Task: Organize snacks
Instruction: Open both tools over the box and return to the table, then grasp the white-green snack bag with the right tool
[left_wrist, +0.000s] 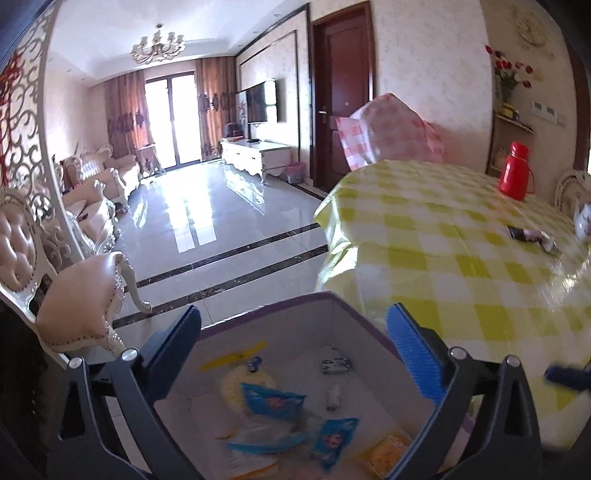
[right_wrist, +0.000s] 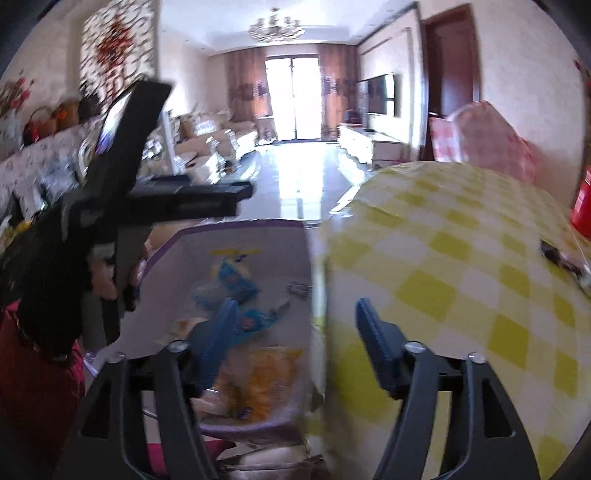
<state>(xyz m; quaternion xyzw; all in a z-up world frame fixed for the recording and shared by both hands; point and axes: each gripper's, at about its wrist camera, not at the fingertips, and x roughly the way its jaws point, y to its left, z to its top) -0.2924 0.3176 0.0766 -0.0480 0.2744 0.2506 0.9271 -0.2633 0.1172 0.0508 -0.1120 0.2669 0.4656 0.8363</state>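
A grey box with a purple rim (left_wrist: 266, 306) stands beside the table and holds several snack packets: blue ones (left_wrist: 271, 400), a yellow one (left_wrist: 386, 450) and small white ones (left_wrist: 335, 363). My left gripper (left_wrist: 295, 358) is open and empty above the box. The box (right_wrist: 236, 229) also shows in the blurred right wrist view, with blue packets (right_wrist: 236, 280) inside. My right gripper (right_wrist: 295, 332) is open and empty, straddling the box's right wall and the table edge. The left gripper (right_wrist: 125, 177) appears there at upper left. A dark snack packet (left_wrist: 532, 236) lies on the table at the right.
The table wears a yellow checked cloth (left_wrist: 461, 258). A red flask (left_wrist: 515, 171) stands at its far side. A pink-covered chair (left_wrist: 391, 129) is behind the table, an ornate chair (left_wrist: 85, 295) at the left. Glossy tiled floor (left_wrist: 207, 221) stretches beyond.
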